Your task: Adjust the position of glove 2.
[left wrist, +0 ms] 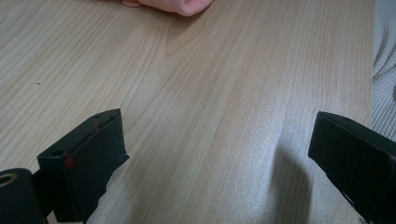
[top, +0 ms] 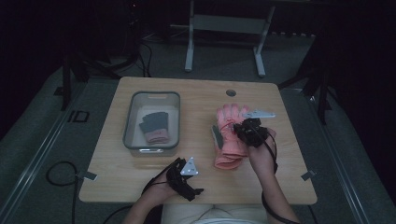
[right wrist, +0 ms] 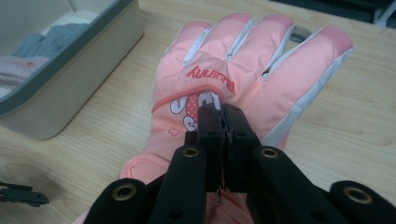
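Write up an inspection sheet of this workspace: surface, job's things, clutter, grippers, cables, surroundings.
Surface: light wooden table, with a round hole near its far edge.
Job's things: pink glove flat on the table, fingers pointing away from the person; grey bin to its left holds a grey and pink glove.
Clutter: nothing seen.
Grippers: right gripper shut on the pink glove, pinching the fabric on its back; left gripper open, low over bare wood at the near edge.
Cables: one black cable runs back along the right forearm; another cable loops on the floor at left.
Surroundings: dim room, grey floor, a metal frame beyond the table.
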### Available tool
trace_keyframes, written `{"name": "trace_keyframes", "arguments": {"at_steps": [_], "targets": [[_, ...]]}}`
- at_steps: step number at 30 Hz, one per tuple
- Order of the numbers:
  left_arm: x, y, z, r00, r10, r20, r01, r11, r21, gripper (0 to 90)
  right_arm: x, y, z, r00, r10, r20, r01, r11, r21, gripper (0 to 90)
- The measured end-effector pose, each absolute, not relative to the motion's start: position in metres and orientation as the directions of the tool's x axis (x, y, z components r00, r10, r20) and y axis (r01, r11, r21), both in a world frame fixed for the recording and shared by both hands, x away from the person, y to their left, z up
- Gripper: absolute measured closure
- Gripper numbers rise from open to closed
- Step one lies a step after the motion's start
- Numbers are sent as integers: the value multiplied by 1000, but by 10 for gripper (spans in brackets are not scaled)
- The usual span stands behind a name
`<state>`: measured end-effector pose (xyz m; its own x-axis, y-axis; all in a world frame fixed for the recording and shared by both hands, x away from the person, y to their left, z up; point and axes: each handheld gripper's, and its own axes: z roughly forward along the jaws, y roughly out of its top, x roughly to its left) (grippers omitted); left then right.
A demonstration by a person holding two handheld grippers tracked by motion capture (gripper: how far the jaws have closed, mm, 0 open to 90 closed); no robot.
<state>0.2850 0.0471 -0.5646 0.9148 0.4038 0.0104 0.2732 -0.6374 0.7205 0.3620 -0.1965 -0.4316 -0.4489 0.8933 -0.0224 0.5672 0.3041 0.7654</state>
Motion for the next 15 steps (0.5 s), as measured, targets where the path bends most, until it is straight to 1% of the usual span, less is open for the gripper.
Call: {"name": "trace_keyframes", "arguments": {"at_steps": [3, 10, 15], "targets": [[285, 47, -565, 915, 403, 8, 274, -636, 722, 33, 365, -190, -441, -439, 897, -49, 580, 325, 747, 872], [285, 47, -564, 916, 401, 9, 273, -638, 720, 33, 377, -184, -473, -428, 903, -40, 639, 334, 693, 872], [285, 47, -565, 916, 401, 10, 273, -640, 718, 33, 381, -182, -484, -434, 900, -45, 649, 347, 677, 870]]}}
